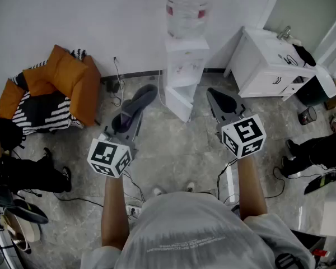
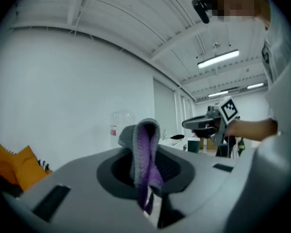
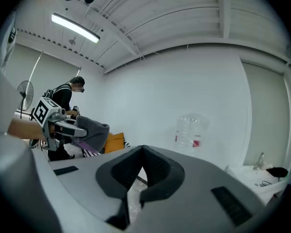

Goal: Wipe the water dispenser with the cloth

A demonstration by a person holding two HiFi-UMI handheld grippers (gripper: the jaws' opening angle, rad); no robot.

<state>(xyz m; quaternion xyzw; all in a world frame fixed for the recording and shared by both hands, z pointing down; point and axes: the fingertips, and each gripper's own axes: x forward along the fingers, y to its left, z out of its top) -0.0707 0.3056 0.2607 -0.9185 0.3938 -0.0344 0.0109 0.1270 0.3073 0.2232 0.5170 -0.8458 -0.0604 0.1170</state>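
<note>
Cloth [image 2: 144,149] is grey outside, purple inside, folded over and pinched in the left gripper [image 1: 139,104] jaws, its fold sticking up past the tips. Right gripper [image 3: 141,165] jaws pressed together, empty. Water dispenser [image 1: 185,66], white with a clear bottle [image 1: 187,4] on top, stands at the wall [image 1: 73,15] ahead between both grippers; cloth looks clear of it, hard to judge from this steep angle.

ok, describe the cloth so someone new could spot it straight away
Start at the white water dispenser against the wall. In front and left of it, the left gripper pinches the cloth. It is folded, grey outside, purple inside; the right gripper jaws hold nothing.
</note>
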